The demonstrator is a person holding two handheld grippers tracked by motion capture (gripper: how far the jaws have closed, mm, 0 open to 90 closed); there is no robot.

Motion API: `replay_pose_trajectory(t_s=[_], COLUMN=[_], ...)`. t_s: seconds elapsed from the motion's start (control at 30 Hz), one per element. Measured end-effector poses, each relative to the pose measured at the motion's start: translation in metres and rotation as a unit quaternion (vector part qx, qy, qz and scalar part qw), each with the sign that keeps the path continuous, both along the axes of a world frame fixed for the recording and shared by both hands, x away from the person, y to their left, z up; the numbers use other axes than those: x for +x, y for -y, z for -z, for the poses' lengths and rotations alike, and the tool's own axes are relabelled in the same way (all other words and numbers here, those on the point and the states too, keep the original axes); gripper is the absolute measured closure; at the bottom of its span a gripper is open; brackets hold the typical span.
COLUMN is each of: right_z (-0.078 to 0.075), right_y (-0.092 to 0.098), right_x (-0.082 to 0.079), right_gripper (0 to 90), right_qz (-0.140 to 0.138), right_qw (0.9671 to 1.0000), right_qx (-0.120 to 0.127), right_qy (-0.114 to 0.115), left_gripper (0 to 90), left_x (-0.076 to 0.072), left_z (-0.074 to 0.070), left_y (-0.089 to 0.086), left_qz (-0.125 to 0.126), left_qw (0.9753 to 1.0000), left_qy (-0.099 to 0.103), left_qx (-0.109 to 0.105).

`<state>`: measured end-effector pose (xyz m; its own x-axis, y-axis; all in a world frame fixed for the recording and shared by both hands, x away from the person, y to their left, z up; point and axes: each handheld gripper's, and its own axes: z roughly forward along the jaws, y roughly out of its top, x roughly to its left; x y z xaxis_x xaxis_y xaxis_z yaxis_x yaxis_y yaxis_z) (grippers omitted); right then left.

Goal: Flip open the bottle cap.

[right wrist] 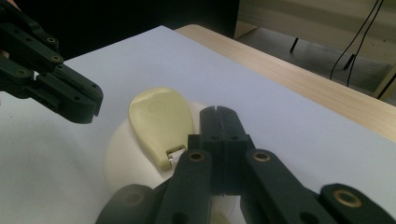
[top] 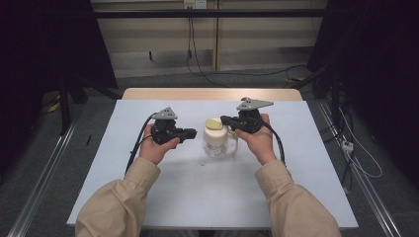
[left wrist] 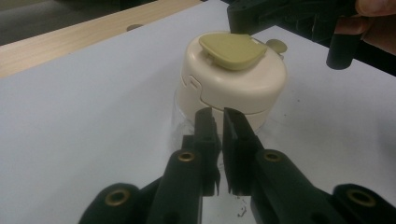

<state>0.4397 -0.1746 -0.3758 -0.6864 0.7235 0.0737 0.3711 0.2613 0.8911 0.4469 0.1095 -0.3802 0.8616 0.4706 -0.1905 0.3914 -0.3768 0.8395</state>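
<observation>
The high view takes in the whole white table top (top: 197, 197). A clear jar (top: 216, 145) with a cream lid (top: 215, 133) stands upright just past the centre of the table, its long axis vertical, and a clear handle (top: 233, 143) sticks out at about 3 o'clock. The left gripper (top: 193, 132) sits at the jar's 9 o'clock, pointing toward 3 o'clock; the right gripper (top: 223, 119) is at about 1 o'clock of the jar, pointing toward 9 o'clock over the lid's far edge. Each rests in a hand with a beige sleeve (top: 123, 197).

The left gripper view gives the lid's detail that the high view lacks: an olive, teardrop-shaped flap (left wrist: 232, 50) lies flat on top, its rounded end toward 9 o'clock in that view, and a small round tab (left wrist: 276, 45) sits behind it. The left gripper (left wrist: 219, 114) has its 2 jaws nearly together with a thin slit between them, holding nothing, their tips just short of the lid's side wall. The glass below the lid is hard to see, so I cannot tell what is in the jar.

The right gripper view shows the flap (right wrist: 161, 123) from above and behind, its narrow hinged end toward 6 o'clock. The right gripper (right wrist: 217, 112) has its 2 jaws pressed together, empty, above the lid (right wrist: 121, 154) beside the flap. The left gripper (right wrist: 84, 107) shows at 10 o'clock in this view.
</observation>
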Motion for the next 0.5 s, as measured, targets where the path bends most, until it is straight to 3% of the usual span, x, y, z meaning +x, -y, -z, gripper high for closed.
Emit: replay_pose_trajectory(t_s=[0.5], right_z=[0.000], right_y=[0.000], right_x=[0.000], right_gripper=[90.0], right_qz=[0.000], right_qw=[1.0000], right_qx=[0.000], right_qy=[-0.001], left_gripper=[90.0], left_x=[0.009], left_z=[-0.004], left_y=[0.014], left_qz=[0.001], left_qw=[0.9999], left_qy=[0.008], left_qx=[0.012])
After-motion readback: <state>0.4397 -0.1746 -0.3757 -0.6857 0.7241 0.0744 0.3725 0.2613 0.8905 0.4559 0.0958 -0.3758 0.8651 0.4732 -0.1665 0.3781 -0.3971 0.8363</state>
